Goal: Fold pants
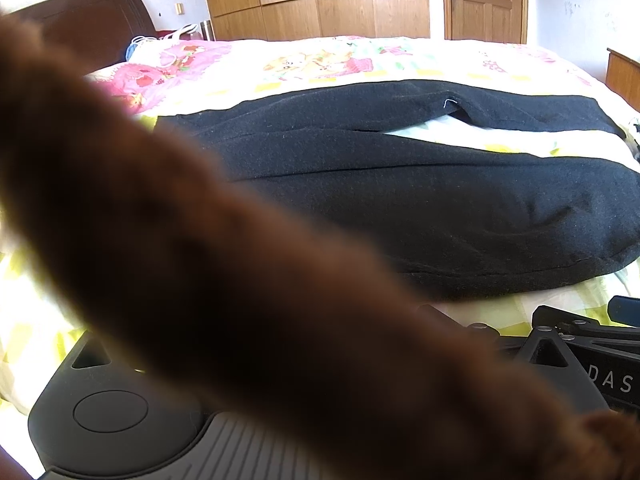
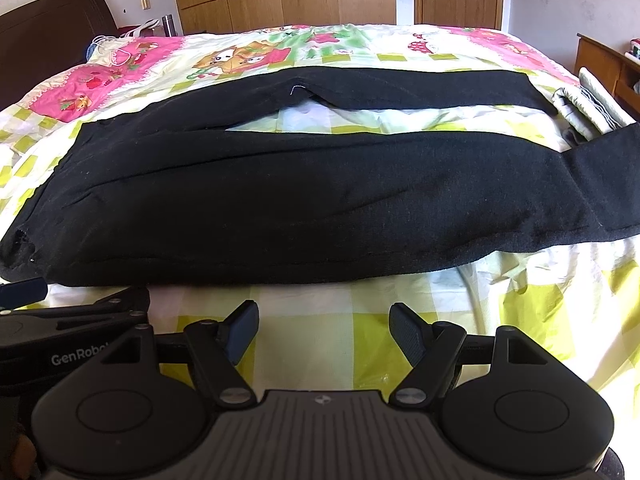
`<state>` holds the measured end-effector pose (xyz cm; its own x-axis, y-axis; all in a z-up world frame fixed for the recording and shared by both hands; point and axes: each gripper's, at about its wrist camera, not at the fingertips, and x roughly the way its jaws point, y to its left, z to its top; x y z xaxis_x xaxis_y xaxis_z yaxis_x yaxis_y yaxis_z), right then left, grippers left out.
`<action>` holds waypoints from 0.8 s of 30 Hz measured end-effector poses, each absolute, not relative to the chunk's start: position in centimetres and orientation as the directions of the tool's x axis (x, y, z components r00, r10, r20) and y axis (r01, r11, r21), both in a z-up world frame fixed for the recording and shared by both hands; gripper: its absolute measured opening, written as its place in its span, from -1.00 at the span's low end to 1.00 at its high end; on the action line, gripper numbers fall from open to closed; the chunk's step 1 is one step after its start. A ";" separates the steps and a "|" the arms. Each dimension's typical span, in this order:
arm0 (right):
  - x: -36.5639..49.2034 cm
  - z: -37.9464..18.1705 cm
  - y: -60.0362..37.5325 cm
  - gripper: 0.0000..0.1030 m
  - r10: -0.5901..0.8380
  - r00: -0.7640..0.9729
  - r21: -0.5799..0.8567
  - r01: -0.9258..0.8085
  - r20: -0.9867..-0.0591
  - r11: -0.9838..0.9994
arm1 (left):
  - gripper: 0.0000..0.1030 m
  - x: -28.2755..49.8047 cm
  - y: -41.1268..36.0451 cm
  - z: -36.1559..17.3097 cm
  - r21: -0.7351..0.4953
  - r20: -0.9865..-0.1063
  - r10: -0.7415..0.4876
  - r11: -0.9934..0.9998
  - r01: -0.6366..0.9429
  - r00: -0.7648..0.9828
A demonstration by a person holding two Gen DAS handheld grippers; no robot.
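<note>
The black pants (image 2: pixel 304 196) lie spread flat across the bed (image 2: pixel 340 304), legs apart, no fold yet made. Next, one leg needs laying over the other. The right gripper (image 2: pixel 324 332) hovers before the near edge, jaws spread, empty. A blurred brown shape hides the left gripper's (image 2: pixel 24 292) jaws, so I cannot tell their state.

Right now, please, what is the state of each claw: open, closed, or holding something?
Left claw: cannot be told; a blurred brown thing covers its own camera.
Right claw: open, holding nothing, short of the black pants.
</note>
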<state>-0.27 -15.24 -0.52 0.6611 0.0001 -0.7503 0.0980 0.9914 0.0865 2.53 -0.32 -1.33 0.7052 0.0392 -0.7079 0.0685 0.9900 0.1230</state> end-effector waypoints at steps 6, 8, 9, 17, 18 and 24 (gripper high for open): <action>-0.2 -0.5 -15.3 0.66 0.002 0.661 0.089 0.098 -0.750 0.991 | 0.98 2.5 -0.3 -1.3 0.123 -0.708 0.039 0.990 0.069 0.706; -0.2 -0.5 -15.3 0.66 0.002 0.662 0.088 0.097 -0.750 0.991 | 0.98 2.5 -0.3 -1.4 0.124 -0.707 0.039 0.990 0.068 0.706; -0.1 -0.5 -15.3 0.66 0.002 0.661 0.088 0.097 -0.750 0.991 | 0.98 2.5 -0.3 -1.4 0.125 -0.706 0.041 0.990 0.068 0.707; -0.1 -0.6 -15.5 0.66 0.003 0.659 0.089 0.097 -0.752 0.991 | 0.98 2.4 -0.4 -1.3 0.133 -0.701 0.047 0.989 0.066 0.712; 0.0 -0.6 -15.5 0.66 0.004 0.659 0.090 0.097 -0.752 0.991 | 0.98 2.3 -0.4 -1.3 0.136 -0.699 0.048 0.989 0.066 0.714; 0.0 -0.6 -15.5 0.66 0.005 0.660 0.090 0.095 -0.751 0.991 | 0.98 2.3 -0.5 -1.2 0.139 -0.696 0.051 0.988 0.065 0.716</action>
